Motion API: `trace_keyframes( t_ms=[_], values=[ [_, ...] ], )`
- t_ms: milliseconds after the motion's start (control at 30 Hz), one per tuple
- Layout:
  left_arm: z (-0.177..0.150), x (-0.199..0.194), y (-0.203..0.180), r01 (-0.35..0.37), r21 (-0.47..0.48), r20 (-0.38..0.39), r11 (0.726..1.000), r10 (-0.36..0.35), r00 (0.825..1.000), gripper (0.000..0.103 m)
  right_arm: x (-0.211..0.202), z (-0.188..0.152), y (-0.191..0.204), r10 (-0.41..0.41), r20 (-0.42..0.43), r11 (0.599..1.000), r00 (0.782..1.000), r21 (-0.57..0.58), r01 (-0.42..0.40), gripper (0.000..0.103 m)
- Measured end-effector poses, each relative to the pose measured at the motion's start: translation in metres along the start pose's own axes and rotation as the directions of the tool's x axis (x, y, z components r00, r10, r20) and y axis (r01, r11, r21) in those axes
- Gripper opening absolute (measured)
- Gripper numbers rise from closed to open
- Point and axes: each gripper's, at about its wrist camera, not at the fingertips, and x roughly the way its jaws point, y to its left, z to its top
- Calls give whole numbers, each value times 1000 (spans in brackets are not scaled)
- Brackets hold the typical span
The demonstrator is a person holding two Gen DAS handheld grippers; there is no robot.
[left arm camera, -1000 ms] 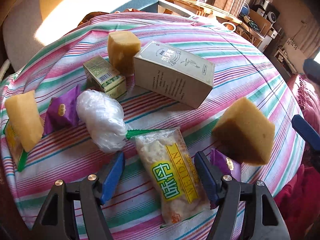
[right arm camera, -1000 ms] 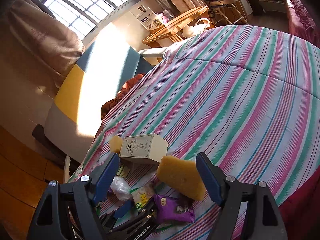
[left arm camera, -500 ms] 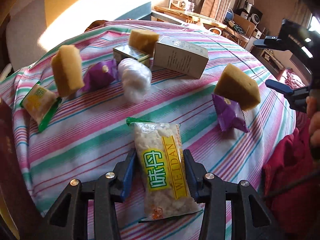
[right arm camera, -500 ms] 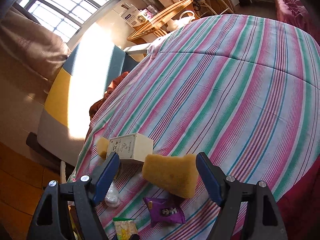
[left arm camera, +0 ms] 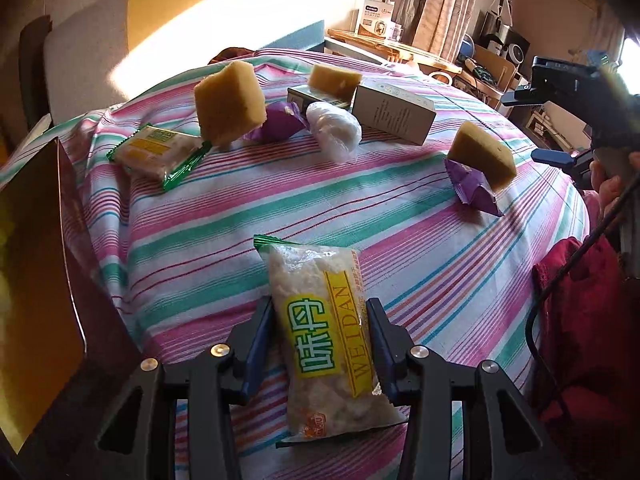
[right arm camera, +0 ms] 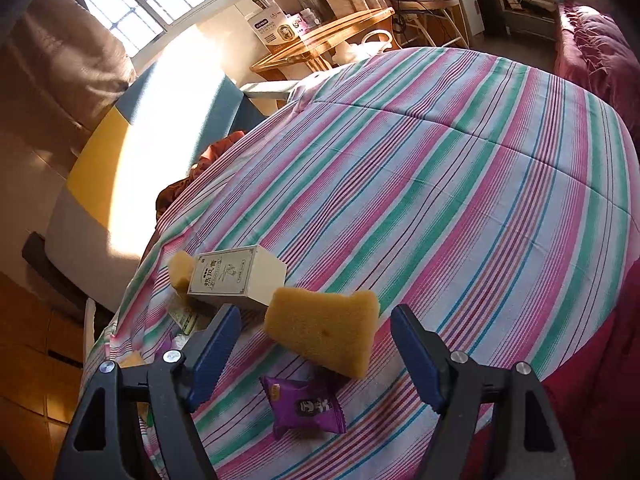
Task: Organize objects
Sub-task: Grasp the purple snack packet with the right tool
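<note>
On my far left a dark box [left arm camera: 36, 280] stands open beside the left gripper [left arm camera: 320, 344], and I take it to be the bin for these things, though only its edge shows, so I can't be sure. The left gripper is pinching the snack pack [left arm camera: 324, 332] across its width, pads pressed into both long sides, the pack's green end pointing away from me over the striped cloth [left arm camera: 400, 216]. To carry it well I'd keep the squeeze light, since the filling looks crumbly and the film slippery, and swing it level toward that box without letting the free end droop. Ahead and left of this gripper lie another pack [left arm camera: 158, 152] and a sponge [left arm camera: 230, 102]; ahead sit a purple sachet [left arm camera: 276, 124], a white bag [left arm camera: 334, 130] and a carton [left arm camera: 394, 114]. Further right, the right gripper [right arm camera: 316, 356] is spread but closing, framing a wedge sponge [right arm camera: 324, 330] without touching it; a second sachet [right arm camera: 304, 406] lies just under that sponge. I'd centre the pads on the sponge's flat sides before pinching.
</note>
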Motion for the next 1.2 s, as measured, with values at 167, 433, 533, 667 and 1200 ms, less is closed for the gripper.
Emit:
trace_keyframes(
  t_ms=[167,433,533,667,1200],
  values=[
    [-3,-1,-3,-12,28,31,1000,11,999,46,6,-2,5,5,-31,1000,999,-17,-5,65],
    [-9,-1,-9,-47,81,65,996,42,997,47,-5,-16,15,17,-53,997,998,-69,-21,54],
    [-9,-1,-8,-40,76,68,996,34,997,47,-11,-29,21,27,-104,992,994,-120,-39,54],
    [-11,-1,-7,-37,70,76,997,31,997,47,7,-45,33,-37,-200,983,979,-185,0,57],
    [-11,-2,-6,-27,50,78,998,23,997,46,70,-54,47,-216,-274,929,937,-353,111,48]
  ],
)
